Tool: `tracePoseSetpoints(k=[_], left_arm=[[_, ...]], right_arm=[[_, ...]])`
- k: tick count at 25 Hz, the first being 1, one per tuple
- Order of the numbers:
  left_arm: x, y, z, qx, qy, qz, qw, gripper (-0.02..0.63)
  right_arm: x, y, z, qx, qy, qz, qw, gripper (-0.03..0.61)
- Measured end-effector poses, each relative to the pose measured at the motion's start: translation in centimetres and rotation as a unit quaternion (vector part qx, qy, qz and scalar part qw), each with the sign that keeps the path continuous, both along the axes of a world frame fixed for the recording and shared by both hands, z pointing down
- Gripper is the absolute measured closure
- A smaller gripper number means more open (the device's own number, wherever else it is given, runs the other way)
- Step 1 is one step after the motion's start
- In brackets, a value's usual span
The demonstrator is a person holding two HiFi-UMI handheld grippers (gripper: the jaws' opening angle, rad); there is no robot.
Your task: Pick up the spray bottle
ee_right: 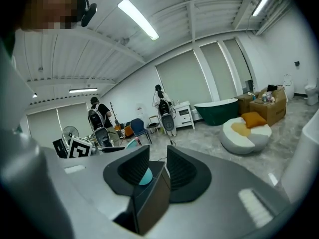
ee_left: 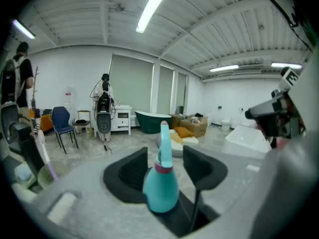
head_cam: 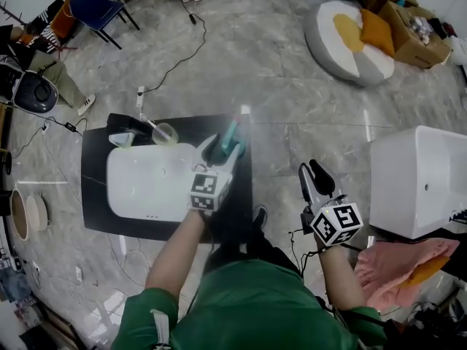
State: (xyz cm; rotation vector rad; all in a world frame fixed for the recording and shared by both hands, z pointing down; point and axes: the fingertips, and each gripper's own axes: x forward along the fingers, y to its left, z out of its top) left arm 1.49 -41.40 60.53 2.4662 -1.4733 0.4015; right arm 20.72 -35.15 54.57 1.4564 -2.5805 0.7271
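A teal spray bottle (head_cam: 232, 133) with a pink collar stands upright at the right edge of a black table (head_cam: 95, 195). My left gripper (head_cam: 225, 148) reaches over that edge. In the left gripper view the bottle (ee_left: 160, 185) stands between the wide-apart jaws of the left gripper (ee_left: 164, 156), and neither pad presses on it. My right gripper (head_cam: 315, 170) hangs over the floor to the right of the table, its jaws a little apart with nothing between them. Through the gap of the right gripper (ee_right: 158, 156) shows a bit of the teal bottle (ee_right: 145, 176), far off.
A white basin (head_cam: 146, 181) fills most of the black table, with clear cups (head_cam: 164, 132) behind it. A white tub (head_cam: 416, 181) and a pink cloth (head_cam: 398, 261) lie at the right. A round cushion (head_cam: 350, 39), a blue chair (head_cam: 95, 6) and a floor cable (head_cam: 179, 60) are farther back.
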Motion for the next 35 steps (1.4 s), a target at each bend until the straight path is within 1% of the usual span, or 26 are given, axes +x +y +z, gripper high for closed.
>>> tracePoseSetpoints(k=[6,11,13,14,22,29,32,35], left_arm=[[-0.2,-1.2,2.2,0.003,0.005,-0.002,1.0,0.393],[-0.1,-1.5,3.3,0.004,0.004,-0.003,1.0,0.413],[0.1,-1.6,3.5,0.005,0.002,-0.002,1.0,0.438],[0.2,-1.6,3.5,0.007,0.001,-0.003,1.0,0.477],[0.2,-1.7,3.3,0.012,0.0,0.0,0.9999,0.485],[-0.8,-1.2,0.7,0.025,0.008,-0.001,0.9997,0.486],[-2.0,-0.6,-1.1,0.032,0.016,-0.004,0.9994,0.486],[-3.5,0.3,-2.7,0.04,0.013,-0.005,0.9991,0.486]], right_arm=[[0.2,0.3,1.9,-0.016,0.012,0.015,1.0,0.477],[0.5,0.5,2.8,-0.024,0.013,0.023,0.999,0.477],[0.7,0.6,2.9,-0.025,0.006,0.025,0.999,0.477],[0.6,0.5,2.8,-0.025,0.003,0.025,0.999,0.477],[-0.2,0.5,2.6,-0.027,0.003,0.019,0.999,0.477],[-1.5,0.3,1.3,-0.022,0.003,0.013,1.0,0.477],[-3.0,0.5,0.3,-0.018,0.003,0.004,1.0,0.479],[-5.0,0.8,-0.6,-0.014,0.01,-0.01,1.0,0.479]])
